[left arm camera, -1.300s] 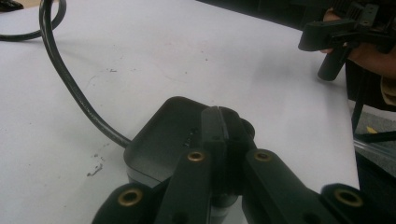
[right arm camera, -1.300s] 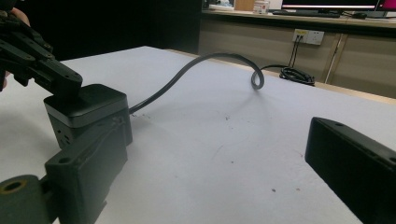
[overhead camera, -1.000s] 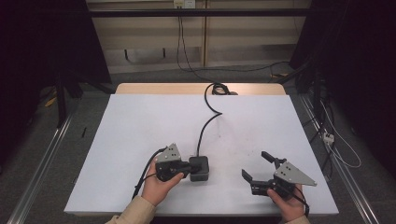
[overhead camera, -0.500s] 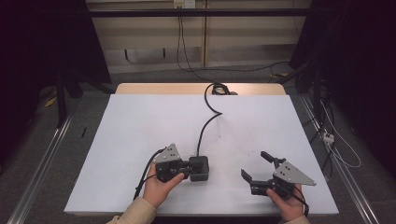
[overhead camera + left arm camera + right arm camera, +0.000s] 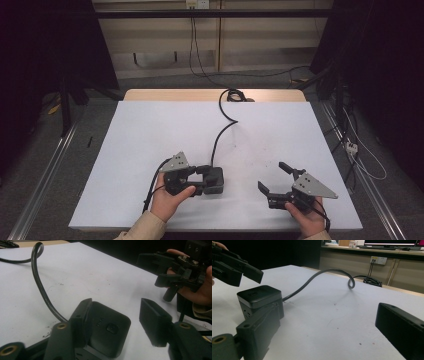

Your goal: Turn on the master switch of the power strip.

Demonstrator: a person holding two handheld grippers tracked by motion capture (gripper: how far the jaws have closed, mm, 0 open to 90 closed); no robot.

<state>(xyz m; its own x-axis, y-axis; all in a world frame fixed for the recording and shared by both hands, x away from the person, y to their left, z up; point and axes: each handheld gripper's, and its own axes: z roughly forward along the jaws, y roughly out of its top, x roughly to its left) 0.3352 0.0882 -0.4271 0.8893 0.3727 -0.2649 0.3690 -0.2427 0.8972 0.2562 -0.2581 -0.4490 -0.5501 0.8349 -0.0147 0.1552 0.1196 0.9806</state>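
Observation:
A black power cube (image 5: 218,179) with a button on top rests on the white table (image 5: 150,130), and its thick black cable (image 5: 220,134) runs off toward the far edge. My left gripper (image 5: 205,180) is open with its jaws on either side of the cube. In the left gripper view one jaw touches the cube (image 5: 107,330) and the other stands well off it. My right gripper (image 5: 274,179) is open and holds nothing, a short way right of the cube. In the right gripper view the cube (image 5: 259,298) is off to the left and the cable (image 5: 317,277) curls away.
The cable ends in a coil (image 5: 234,95) on the table's wooden far edge. A wall socket (image 5: 378,260) and more cables sit behind the table. Metal rails (image 5: 45,175) run along the floor on both sides.

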